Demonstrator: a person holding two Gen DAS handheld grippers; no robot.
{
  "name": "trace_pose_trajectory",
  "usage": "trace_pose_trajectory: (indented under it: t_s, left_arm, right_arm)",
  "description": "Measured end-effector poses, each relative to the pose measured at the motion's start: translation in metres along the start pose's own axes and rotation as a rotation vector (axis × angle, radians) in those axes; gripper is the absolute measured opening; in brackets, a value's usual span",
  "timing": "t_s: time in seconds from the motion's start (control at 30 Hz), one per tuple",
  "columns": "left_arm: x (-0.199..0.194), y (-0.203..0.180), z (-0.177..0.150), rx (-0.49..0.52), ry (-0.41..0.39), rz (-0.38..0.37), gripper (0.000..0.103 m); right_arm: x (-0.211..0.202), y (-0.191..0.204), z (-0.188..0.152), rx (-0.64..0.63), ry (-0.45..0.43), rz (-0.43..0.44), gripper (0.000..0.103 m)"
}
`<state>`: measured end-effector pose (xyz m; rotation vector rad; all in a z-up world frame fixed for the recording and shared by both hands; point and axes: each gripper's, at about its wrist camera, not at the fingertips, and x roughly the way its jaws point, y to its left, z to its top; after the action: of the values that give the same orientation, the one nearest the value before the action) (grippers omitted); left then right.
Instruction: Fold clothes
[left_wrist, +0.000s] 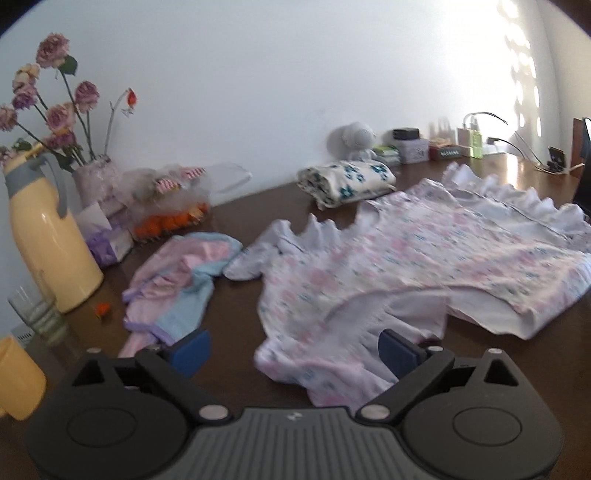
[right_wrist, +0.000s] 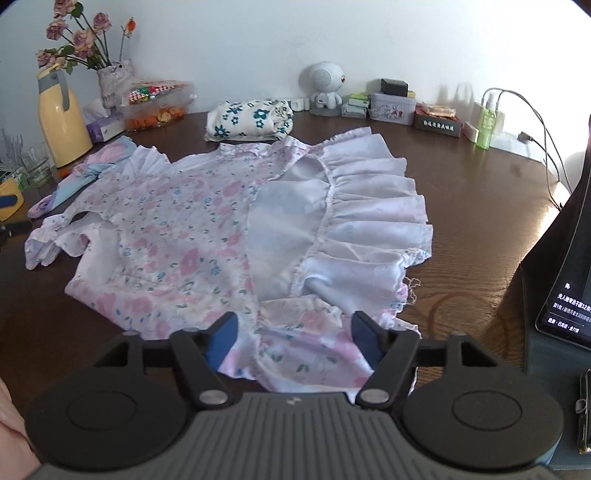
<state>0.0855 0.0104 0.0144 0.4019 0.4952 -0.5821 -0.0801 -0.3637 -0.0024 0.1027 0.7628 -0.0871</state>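
Two cameras look over one dark brown wooden table (right_wrist: 461, 206), each past its own pair of blue-padded tongs. Spread across the middle lies the pale floral dress with pink and teal blossoms and a white ruffled hem (right_wrist: 192, 229), part of it turned back so the plain white lining shows.

The left gripper (left_wrist: 293, 349) stands wide open, nothing pressed between its pads; the near edge of the dress (left_wrist: 406, 251) lies under the gap, and this picture is blurred. The right gripper (right_wrist: 291, 339) is also open, its pads apart on either side of the dress's near corner, the cloth lying loose between them and not pinched.

Only the left view shows clearly the crumpled pink, light-blue and lilac garment (left_wrist: 181, 280), lying just left of the dress, with a small orange scrap (left_wrist: 102, 309) on the table near it and a yellow cup (left_wrist: 18, 380) at the frame's edge. The right view catches only a sliver of that garment (right_wrist: 92, 166), but alone shows the dark tablet screen with white text (right_wrist: 565, 306) at the right, and a pink sleeve (right_wrist: 11, 435) at the lower left.

Both see the folded cream cloth with teal flowers (right_wrist: 251, 120) behind the dress, the yellow thermos jug (left_wrist: 48, 236), the vase of dried roses (right_wrist: 114, 79) and the small white robot figure (right_wrist: 323, 83) by the wall.
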Motion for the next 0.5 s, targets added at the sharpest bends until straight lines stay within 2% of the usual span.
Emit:
trace_pose_trajectory:
  t_s: [0.07,0.17,0.23,0.27,0.5]
  left_arm:
    - [0.0,0.001,0.001,-0.014,0.002,0.006,0.097]
    - [-0.001,0.001,0.002,-0.026,0.002,0.006,0.097]
    - [-0.002,-0.001,0.001,-0.019,0.011,-0.001,0.098]
    - [-0.003,-0.004,-0.001,-0.013,0.018,-0.004,0.098]
    - [-0.006,-0.021,-0.014,-0.019,0.071,-0.041,0.098]
  right_arm:
    - [-0.003,0.002,-0.001,-0.005,-0.006,-0.004,0.073]
    - [-0.007,0.002,-0.003,0.0,-0.015,-0.015,0.082]
    - [-0.01,0.002,-0.005,0.002,-0.02,-0.019,0.097]
    - [-0.011,0.002,-0.006,-0.004,-0.021,-0.018,0.101]
    - [-0.02,0.021,-0.015,-0.156,-0.057,-0.047,0.102]
